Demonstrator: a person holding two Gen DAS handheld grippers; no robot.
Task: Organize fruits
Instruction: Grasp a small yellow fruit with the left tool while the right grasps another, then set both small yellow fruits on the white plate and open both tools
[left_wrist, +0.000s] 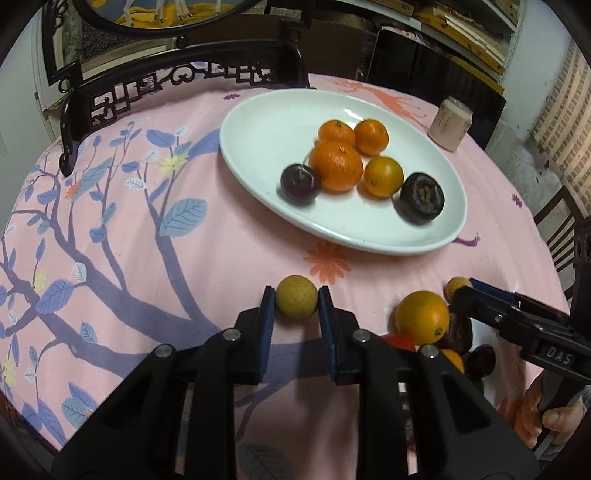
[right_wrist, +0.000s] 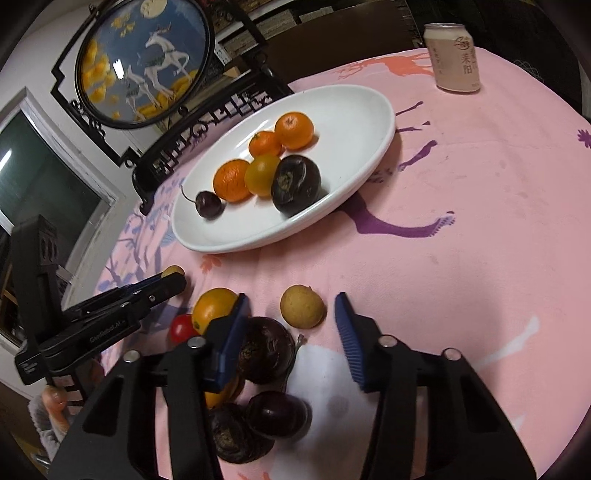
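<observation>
A white oval plate (left_wrist: 258, 122) (right_wrist: 369, 110) holds several oranges (left_wrist: 336, 166) (right_wrist: 232, 179) and two dark fruits (left_wrist: 422, 197) (right_wrist: 295, 182). My left gripper (left_wrist: 296, 301) is shut on a small yellow-brown longan (left_wrist: 296, 301) on the pink cloth; in the right wrist view that longan (right_wrist: 173, 271) peeks past the left gripper's tip. My right gripper (right_wrist: 291, 315) is open, its jaws either side of a second longan (right_wrist: 303, 305) (left_wrist: 456, 286). Beside it lie an orange (right_wrist: 212, 306) (left_wrist: 422, 315), a red tomato (right_wrist: 183, 326) and dark fruits (right_wrist: 264, 349).
A pale drink can (left_wrist: 450, 123) (right_wrist: 454, 55) stands beyond the plate. A dark carved wooden stand (left_wrist: 147, 88) (right_wrist: 184, 136) with a round painted panel sits at the table's far edge. The table edge falls away on the right.
</observation>
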